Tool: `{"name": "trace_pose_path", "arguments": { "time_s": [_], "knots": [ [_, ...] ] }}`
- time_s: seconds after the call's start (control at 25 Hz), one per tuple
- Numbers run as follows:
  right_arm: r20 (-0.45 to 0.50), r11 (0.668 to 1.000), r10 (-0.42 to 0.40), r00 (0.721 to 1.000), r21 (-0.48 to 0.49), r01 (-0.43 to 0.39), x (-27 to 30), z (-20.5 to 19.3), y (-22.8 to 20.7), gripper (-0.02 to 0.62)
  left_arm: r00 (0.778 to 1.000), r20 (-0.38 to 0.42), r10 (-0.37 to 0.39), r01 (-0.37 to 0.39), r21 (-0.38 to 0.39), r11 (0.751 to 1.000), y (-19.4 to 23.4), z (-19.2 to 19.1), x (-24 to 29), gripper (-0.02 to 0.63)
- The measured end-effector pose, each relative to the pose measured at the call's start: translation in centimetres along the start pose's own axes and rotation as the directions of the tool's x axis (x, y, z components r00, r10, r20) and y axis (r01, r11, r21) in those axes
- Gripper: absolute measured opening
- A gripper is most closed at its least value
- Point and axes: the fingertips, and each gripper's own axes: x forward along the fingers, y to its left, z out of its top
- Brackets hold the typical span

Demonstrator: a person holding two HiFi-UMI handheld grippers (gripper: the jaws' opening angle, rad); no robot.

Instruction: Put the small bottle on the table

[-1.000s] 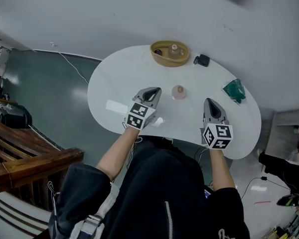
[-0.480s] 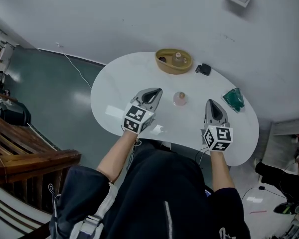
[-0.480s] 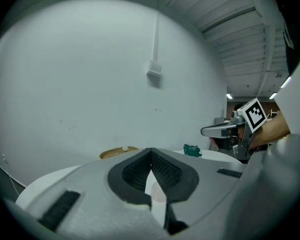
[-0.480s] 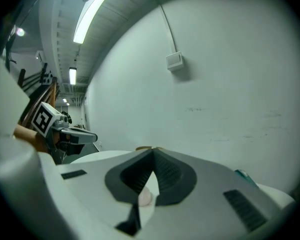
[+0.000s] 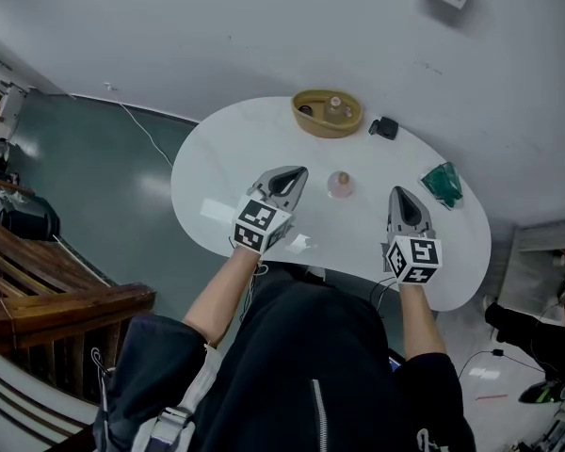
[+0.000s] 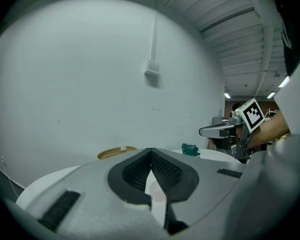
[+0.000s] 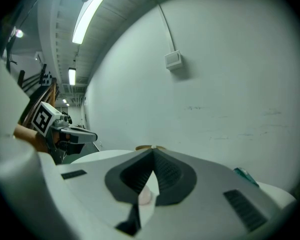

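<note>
A small pinkish bottle (image 5: 339, 184) stands upright on the white oval table (image 5: 226, 158), between my two grippers and a little beyond their tips. My left gripper (image 5: 297, 171) hovers to its left, jaws shut and empty. My right gripper (image 5: 399, 194) hovers to its right, also shut with nothing in it. In the left gripper view the bottle (image 6: 157, 191) shows low through the slit below the closed jaws (image 6: 151, 152). The right gripper view shows the bottle (image 7: 146, 196) the same way under its own closed jaws (image 7: 153, 152). Neither gripper touches it.
A woven basket (image 5: 328, 114) at the table's far edge holds another small bottle (image 5: 335, 106). A black object (image 5: 383, 127) lies to its right, and a green crumpled thing (image 5: 443, 185) sits near the right edge. A white wall rises behind the table; wooden benches (image 5: 38, 290) stand at far left.
The head view has shifted slightly, so the table sits a bit lower in the picture. Both grippers and the pink bottle keep their places on the table.
</note>
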Motion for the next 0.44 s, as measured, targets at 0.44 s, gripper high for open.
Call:
{"name": "trace_pose_path", "arguments": {
  "time_s": [0.44],
  "knots": [
    [-0.006,1.0,0.004,1.0,-0.003,-0.004,-0.01,0.09,-0.06,0.0,1.0,-0.001,-0.006,0.006,-0.007,1.0,-0.37,0.11,0.29,0.003]
  ]
}}
